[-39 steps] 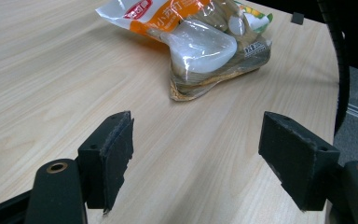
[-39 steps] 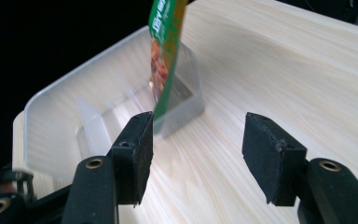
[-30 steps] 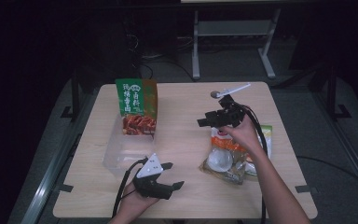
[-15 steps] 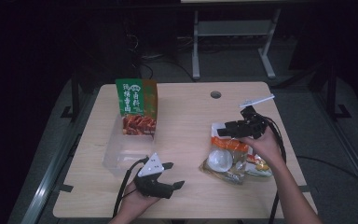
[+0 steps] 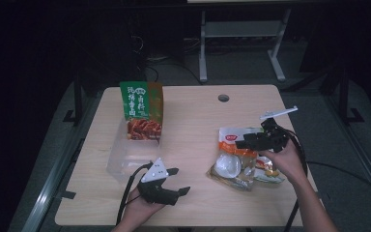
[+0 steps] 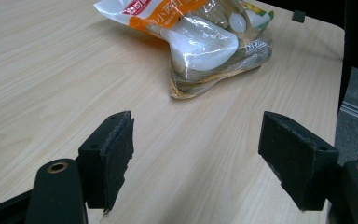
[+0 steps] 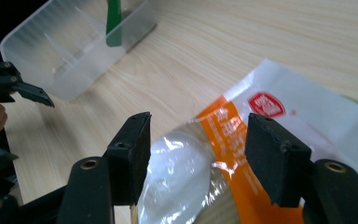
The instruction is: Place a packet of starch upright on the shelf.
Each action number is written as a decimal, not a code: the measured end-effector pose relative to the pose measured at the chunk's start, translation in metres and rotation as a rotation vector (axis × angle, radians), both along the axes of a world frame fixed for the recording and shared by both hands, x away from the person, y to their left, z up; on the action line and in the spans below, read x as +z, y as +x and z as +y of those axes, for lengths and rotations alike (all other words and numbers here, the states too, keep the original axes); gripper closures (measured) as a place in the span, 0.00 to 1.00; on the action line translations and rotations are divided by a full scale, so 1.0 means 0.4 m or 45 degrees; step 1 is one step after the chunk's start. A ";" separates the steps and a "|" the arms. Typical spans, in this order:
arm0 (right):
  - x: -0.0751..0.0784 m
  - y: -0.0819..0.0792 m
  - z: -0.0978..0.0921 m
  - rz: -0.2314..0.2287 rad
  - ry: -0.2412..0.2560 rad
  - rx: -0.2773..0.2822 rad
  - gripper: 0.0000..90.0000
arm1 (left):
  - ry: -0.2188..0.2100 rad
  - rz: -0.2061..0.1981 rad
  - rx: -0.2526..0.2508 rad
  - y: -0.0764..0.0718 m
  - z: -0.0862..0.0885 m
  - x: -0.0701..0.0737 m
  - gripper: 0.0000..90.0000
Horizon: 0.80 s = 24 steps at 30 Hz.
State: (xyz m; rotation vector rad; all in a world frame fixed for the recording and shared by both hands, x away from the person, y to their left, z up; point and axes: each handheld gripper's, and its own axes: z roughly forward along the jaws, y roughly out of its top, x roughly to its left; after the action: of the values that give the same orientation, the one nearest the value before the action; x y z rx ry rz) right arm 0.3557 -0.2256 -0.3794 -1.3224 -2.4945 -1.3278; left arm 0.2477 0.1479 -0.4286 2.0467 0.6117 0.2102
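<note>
Right tool (image 5: 251, 141) has come back from the far side of the tabletop (image 5: 193, 111) and down over the snack bag (image 5: 241, 162) in the last sec, so the pick looks abt to start; nothing gripped yet. Its jaws are spread wide, straddling the orange band of the bag in the right gripper view, w/ the bag beneath and between them. Left tool (image 5: 174, 181) rests near the front edge, jaws wide, holding nothing. Bag lies flat on the right half of the tabletop, long axis running from far-left to near-right, sealed top w/ red logo pointing away from the person. Clear tub (image 5: 125, 154) w/ the green packet (image 5: 141, 111) sits well apart at left.
</note>
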 end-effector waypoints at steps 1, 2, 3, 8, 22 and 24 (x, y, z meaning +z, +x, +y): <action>-0.002 -0.004 -0.004 0.002 -0.001 -0.003 0.44 | 0.000 -0.002 -0.001 0.000 0.000 0.000 0.29; -0.005 -0.007 -0.009 0.004 -0.004 -0.006 0.44 | -0.001 -0.001 -0.003 -0.001 0.000 0.000 0.29; -0.008 -0.011 -0.016 0.006 -0.009 -0.010 0.44 | -0.003 0.001 -0.004 -0.001 -0.001 -0.001 0.29; -0.022 -0.031 -0.051 0.018 -0.010 -0.045 0.44 | -0.003 0.004 0.000 0.000 0.000 -0.001 0.29; -0.059 -0.074 -0.131 0.046 -0.052 -0.136 0.43 | -0.003 0.006 -0.007 -0.002 -0.003 -0.002 0.29; -0.065 -0.075 -0.136 0.056 -0.052 -0.145 0.43 | 0.000 0.008 -0.010 -0.002 -0.004 -0.003 0.29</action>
State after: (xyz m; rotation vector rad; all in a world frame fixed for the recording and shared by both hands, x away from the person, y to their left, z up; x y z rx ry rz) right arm 0.3258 -0.2799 -0.4056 -1.5066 -2.4643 -1.2595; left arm 0.2468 0.1463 -0.4297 2.0501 0.6079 0.1991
